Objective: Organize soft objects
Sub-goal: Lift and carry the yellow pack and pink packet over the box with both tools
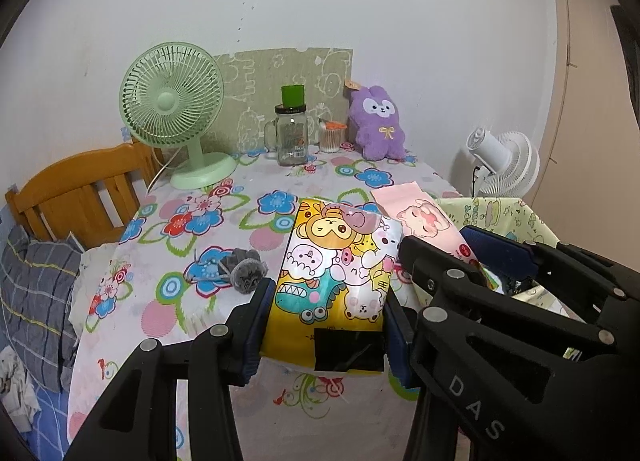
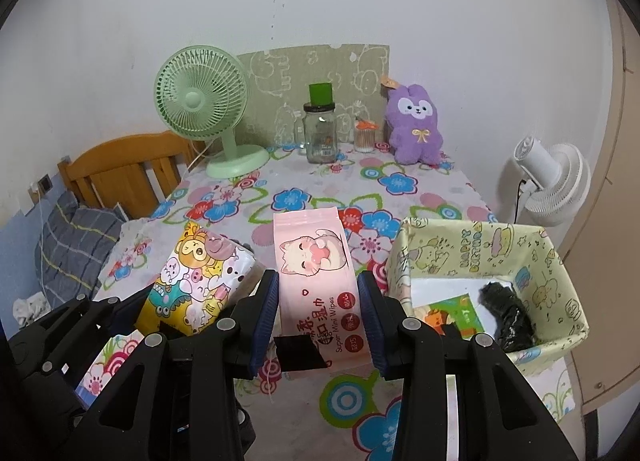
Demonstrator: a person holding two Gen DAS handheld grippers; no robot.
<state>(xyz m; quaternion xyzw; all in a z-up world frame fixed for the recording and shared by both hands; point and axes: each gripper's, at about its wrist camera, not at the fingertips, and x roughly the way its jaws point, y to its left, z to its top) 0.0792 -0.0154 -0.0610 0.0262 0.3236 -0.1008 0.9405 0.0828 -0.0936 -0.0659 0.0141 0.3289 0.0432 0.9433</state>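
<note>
My left gripper [image 1: 326, 305] is shut on a yellow cartoon tissue pack [image 1: 340, 273] and holds it above the floral table [image 1: 240, 197]. The pack also shows in the right wrist view [image 2: 196, 281]. My right gripper [image 2: 318, 297] is shut on a pink pack of wet wipes [image 2: 316, 273] with a cat picture, also visible in the left wrist view [image 1: 424, 221]. A pale yellow fabric box [image 2: 560, 261] stands at the right, with a black soft item [image 2: 506, 309] and a green card inside. A grey pompom item [image 1: 242, 269] lies on the table. A purple plush [image 1: 378, 123] sits at the back.
A green desk fan [image 1: 176, 109], a glass jar [image 1: 291, 133] with a green cup on top and a cotton swab tub [image 1: 331, 136] stand at the back by a patterned board. A white fan [image 2: 552, 177] is right of the table. A wooden bed frame [image 1: 76, 189] is left.
</note>
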